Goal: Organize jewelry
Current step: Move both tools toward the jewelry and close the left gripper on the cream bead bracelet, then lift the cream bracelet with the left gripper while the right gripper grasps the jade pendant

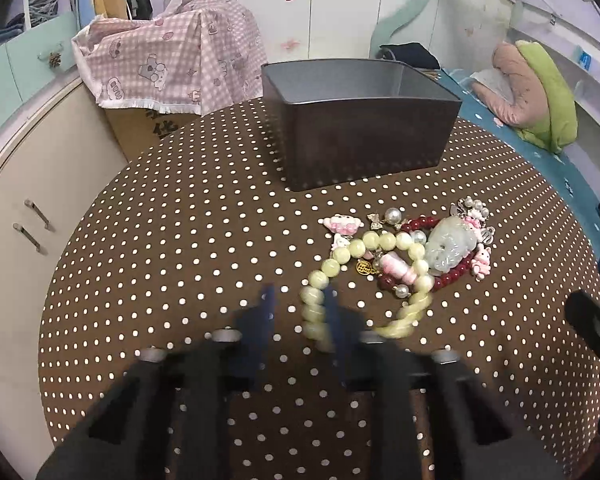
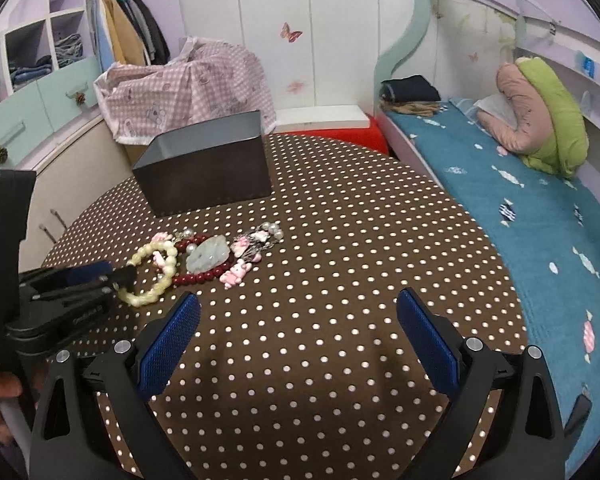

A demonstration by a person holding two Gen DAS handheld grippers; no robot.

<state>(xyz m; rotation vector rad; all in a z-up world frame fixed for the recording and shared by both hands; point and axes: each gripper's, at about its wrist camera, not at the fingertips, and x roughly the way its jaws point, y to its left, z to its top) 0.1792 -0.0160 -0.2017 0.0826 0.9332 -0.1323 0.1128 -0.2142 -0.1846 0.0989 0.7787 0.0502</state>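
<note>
A pile of jewelry lies on the dotted table: a pale green bead bracelet (image 1: pixel 364 248) (image 2: pixel 156 264), a dark red bead bracelet (image 1: pixel 456 272) (image 2: pixel 198 278), a jade pendant (image 1: pixel 448 250) (image 2: pixel 210 258) and pink charms (image 1: pixel 342 224) (image 2: pixel 236 274). My left gripper (image 1: pixel 298 308) (image 2: pixel 120 278) is blurred; its jaws stand a little apart, with the near part of the green bracelet between them. My right gripper (image 2: pixel 298 320) is wide open and empty, right of the pile. A dark grey box (image 1: pixel 360 136) (image 2: pixel 208 172) stands open behind the pile.
The round table (image 1: pixel 180 240) (image 2: pixel 360 220) has a brown white-dotted cloth. A bed with a blue cover (image 2: pixel 540 220) runs along the right. A carton under a pink checked cloth (image 1: pixel 172 64) and white cabinets (image 1: pixel 40 184) stand at the left.
</note>
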